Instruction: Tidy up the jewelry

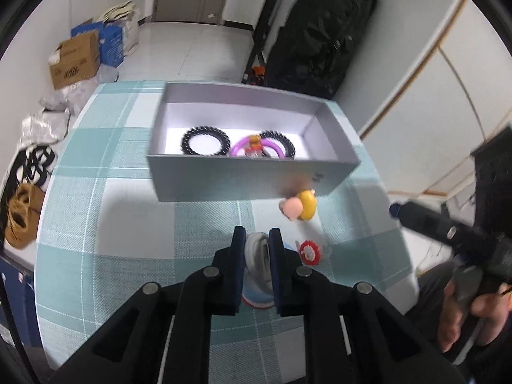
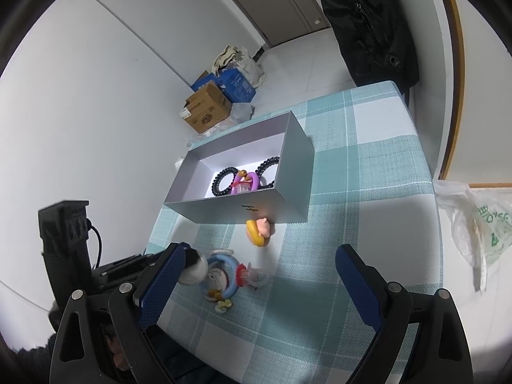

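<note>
While the left gripper [image 1: 257,240] pinches a pale bracelet [image 1: 260,256] above the checked tablecloth [image 2: 368,172], the right gripper [image 2: 260,275] hangs wide open — holding nothing. The grey box [image 1: 224,179] holds two black coil bands [image 1: 204,142] and a purple ring [image 1: 256,145]; a pig charm [image 2: 259,230] lies just beside it.

A grey open box [image 1: 249,179] stands in the upper middle of the frame; inside lie two black spiral rings [image 1: 204,142] and a purple ring [image 1: 256,147]. In front, touching its wall, lies a yellow-pink figure [image 1: 300,206]. Lower, a red round ornament [image 1: 309,252] lies beside a grey-blue piece [image 1: 257,256].
</note>
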Demonstrator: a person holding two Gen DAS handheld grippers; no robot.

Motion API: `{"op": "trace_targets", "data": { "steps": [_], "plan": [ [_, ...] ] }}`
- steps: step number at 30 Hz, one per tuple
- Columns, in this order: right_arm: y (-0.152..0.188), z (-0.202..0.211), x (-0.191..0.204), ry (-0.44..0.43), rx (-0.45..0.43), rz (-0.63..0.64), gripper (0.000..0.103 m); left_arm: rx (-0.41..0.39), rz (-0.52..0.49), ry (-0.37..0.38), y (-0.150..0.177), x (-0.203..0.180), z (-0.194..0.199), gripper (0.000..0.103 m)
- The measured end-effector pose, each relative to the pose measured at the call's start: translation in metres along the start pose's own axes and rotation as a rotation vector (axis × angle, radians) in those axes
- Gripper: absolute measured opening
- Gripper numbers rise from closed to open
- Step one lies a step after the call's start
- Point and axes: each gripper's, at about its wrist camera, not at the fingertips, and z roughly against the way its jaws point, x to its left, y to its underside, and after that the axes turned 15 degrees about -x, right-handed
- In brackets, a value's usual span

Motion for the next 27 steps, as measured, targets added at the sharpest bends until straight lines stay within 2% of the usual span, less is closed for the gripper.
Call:
{"op": "trace_targets", "data": {
  "steps": [8, 14, 16, 23, 27],
  "plan": [
    [0.008, -0.006, 0.007, -0.002, 0.039, 0.045, 0.095, -0.073, 0.085, 0.005, -0.013, 0.014, 0.015, 0.01],
    [0.023, -0.023, 0.016, 0.011, 0.114, 0.094, 0.093, -0.114, 0.105, 0.036, -0.02, 0.019, 0.025, 0.01],
    [0.028, -0.029, 0.02, 0.015, 0.138, 0.121, 0.085, -0.119, 0.109, 0.045, -0.021, 0.022, 0.027, 0.01],
    [0.04, -0.038, 0.035, 0.05, 0.148, 0.222, 0.07, -0.13, 0.129, 0.061, -0.022, 0.032, 0.037, 0.01],
    [0.046, -0.043, 0.039, 0.049, 0.16, 0.26, 0.056, -0.13, 0.137, 0.073, -0.022, 0.034, 0.038, 0.01]
  ]
}}
